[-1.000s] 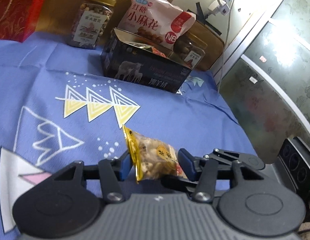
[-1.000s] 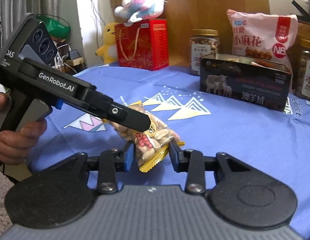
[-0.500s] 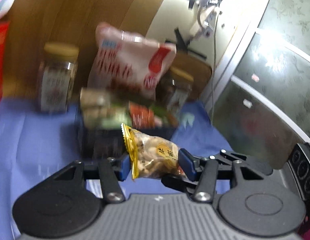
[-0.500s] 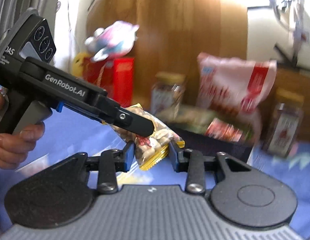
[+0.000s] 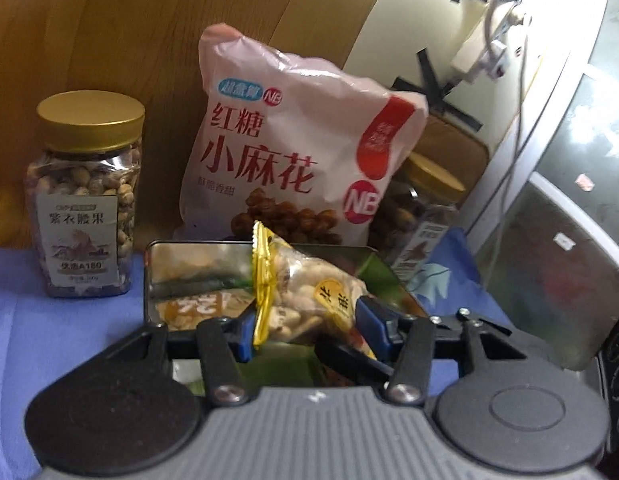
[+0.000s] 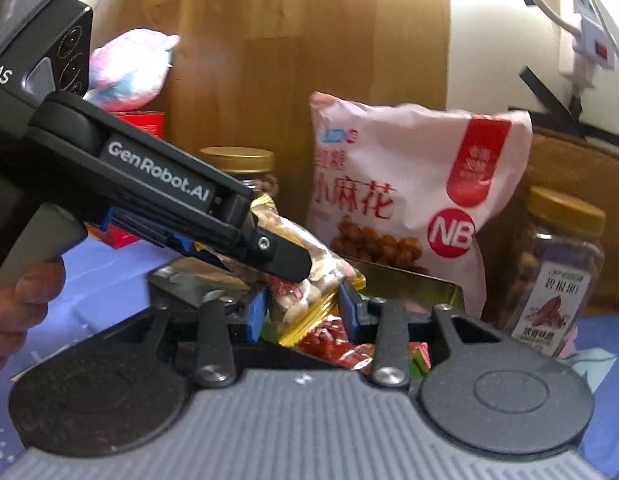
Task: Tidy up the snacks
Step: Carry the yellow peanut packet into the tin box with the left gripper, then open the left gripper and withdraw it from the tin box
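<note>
Peanuts in a small clear packet with gold crimped edges (image 5: 305,300) hang over the open dark metal tin (image 5: 197,272), held from both sides. The left gripper (image 5: 305,328) pinches it between blue pads. The right gripper (image 6: 301,312) has just been opening its jaws, with the packet's gold end between them; whether its pads press it cannot be told. At twelve o'clock behind the tin leans a pink snack bag (image 5: 293,152); at ten o'clock stands a gold-lidded nut jar (image 5: 85,200).

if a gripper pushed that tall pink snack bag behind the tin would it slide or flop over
The pink snack bag would probably flop rather than slide: it stands tall on a narrow base, leaning toward the wooden panel. Its crinkled, puffy film suggests it is light and soft, so it would likely buckle where pushed.
</note>
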Demonstrator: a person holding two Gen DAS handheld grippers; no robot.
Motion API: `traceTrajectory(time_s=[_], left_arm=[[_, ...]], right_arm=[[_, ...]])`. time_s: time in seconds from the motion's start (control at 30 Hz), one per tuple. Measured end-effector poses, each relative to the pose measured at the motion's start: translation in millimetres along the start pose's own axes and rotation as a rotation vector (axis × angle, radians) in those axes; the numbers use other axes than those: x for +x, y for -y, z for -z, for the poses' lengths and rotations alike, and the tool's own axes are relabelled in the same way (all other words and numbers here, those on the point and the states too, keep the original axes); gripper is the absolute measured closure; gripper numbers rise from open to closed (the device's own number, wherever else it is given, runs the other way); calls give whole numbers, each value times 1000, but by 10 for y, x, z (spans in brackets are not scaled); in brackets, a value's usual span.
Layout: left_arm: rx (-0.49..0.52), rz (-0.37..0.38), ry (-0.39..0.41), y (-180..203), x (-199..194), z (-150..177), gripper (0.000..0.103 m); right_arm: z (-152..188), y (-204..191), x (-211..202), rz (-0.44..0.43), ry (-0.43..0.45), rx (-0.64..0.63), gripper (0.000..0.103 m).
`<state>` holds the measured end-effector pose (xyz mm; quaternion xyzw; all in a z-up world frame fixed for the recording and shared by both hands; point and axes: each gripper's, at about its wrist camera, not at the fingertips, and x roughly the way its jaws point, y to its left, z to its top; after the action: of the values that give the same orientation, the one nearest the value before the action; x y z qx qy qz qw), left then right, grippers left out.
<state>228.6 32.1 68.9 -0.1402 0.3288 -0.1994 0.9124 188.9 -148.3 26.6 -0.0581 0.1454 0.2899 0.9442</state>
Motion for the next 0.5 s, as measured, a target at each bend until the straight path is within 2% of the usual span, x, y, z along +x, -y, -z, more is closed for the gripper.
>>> traceTrajectory(time_s=[0.23,0.5], left_arm=[[26,-32,-24,18,237,36,54],[102,-150,-18,219,192,62,46]], right_arm=[[85,9,81,45,20,-26,58],[82,74,37,25,25,27,56]])
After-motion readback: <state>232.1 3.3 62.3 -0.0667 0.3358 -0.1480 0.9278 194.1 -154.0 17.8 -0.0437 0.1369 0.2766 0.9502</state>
